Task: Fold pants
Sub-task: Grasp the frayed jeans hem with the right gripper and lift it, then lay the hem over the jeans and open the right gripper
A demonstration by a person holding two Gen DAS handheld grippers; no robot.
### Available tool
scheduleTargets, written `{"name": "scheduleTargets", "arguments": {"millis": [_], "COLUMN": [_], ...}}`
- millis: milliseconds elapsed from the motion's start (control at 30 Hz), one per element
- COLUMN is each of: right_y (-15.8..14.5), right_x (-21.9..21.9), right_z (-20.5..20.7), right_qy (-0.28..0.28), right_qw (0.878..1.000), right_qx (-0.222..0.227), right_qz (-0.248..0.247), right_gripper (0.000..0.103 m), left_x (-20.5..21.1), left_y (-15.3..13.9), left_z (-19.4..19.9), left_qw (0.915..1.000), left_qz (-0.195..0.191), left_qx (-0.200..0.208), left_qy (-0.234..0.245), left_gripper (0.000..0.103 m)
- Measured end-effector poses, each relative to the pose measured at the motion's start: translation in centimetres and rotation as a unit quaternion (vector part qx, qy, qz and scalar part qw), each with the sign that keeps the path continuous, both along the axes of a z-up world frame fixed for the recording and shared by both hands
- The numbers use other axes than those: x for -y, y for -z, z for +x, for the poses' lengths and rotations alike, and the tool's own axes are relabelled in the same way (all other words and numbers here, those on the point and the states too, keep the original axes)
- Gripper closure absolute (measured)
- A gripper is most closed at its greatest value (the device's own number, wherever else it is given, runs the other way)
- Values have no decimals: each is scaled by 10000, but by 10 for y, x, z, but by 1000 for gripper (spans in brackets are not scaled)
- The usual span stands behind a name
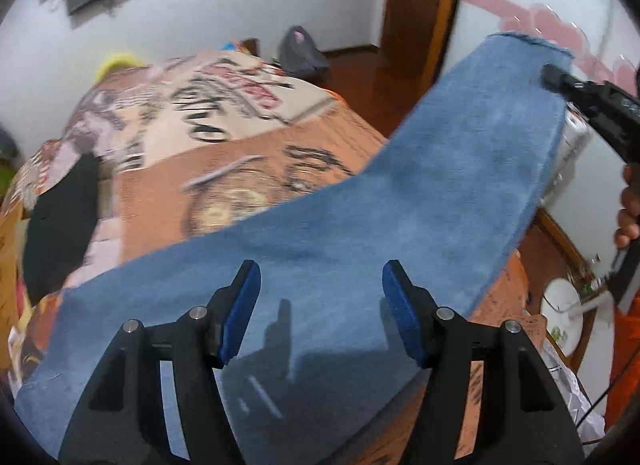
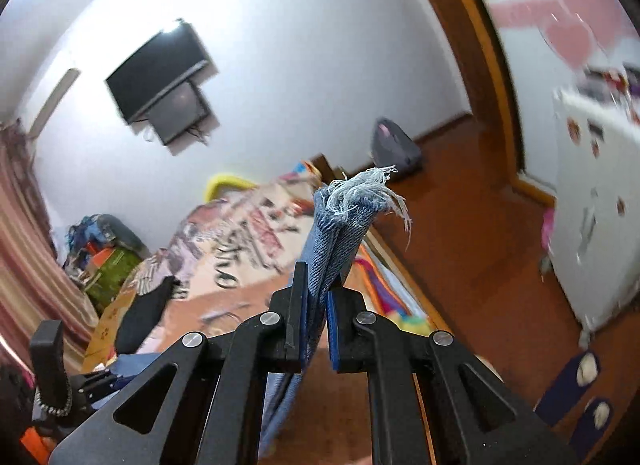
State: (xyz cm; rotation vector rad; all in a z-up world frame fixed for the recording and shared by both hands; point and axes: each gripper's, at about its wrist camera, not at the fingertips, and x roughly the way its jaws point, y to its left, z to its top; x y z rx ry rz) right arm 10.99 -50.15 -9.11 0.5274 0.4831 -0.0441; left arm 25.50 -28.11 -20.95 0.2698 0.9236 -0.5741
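Observation:
Blue denim pants (image 1: 360,265) lie across the bed, and one leg rises to the upper right. My left gripper (image 1: 321,279) hovers just above the denim near its middle, open, with nothing between its blue pads. In the left wrist view my right gripper (image 1: 551,76) pinches the raised leg close to its hem. The right wrist view shows that gripper (image 2: 320,289) shut on the bunched leg of the pants (image 2: 340,229), whose frayed white hem sticks up beyond the fingertips. A hand (image 1: 628,221) holds the right gripper's handle.
A patterned orange and cream bedspread (image 1: 224,137) covers the bed, with a black garment (image 1: 60,225) at its left side. A grey bag (image 2: 394,145) sits on the wooden floor by the door frame (image 2: 484,65). A white cabinet (image 2: 596,205) stands right, and screens (image 2: 160,77) hang on the wall.

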Motion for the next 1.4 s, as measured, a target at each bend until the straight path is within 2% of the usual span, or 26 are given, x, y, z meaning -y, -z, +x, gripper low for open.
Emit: {"name": "scheduleTargets", "arguments": {"millis": [367,700,900,1133,1333,1400], "right_y": [-67,-74,-51,8,57,69], "right_x": [-87,-176,-228,-273,-312,-319], "right_z": [13,33,47,61,63,60], "right_qy": [-758,-1768,-2472,-3229,-3786,-3912], "right_qw": [9922,9775,9635,9427,9182,9107], "right_qx": [653,757,489,-180,-807,-1004], "right_qz": [-740,-863,-907,-825,-842,-859], "right_gripper": [97,96,96,96,96,92], "left_x": [-122,-196,-227,-248,-254,-253], "left_y": [-32,-47,-55,-55,-47,-44], "left_z": [-8,-20,-27,-31,-30,-29], "left_qw": [9956,9896,9852,9821,9810,9813], "left_qz": [-346,-622,-674,-636,-617,-601], "left_qx": [411,656,815,841,744,701], "left_qy": [-770,-1122,-1352,-1558,-1685,-1687], "left_gripper": [39,39,39,39,39,39]}}
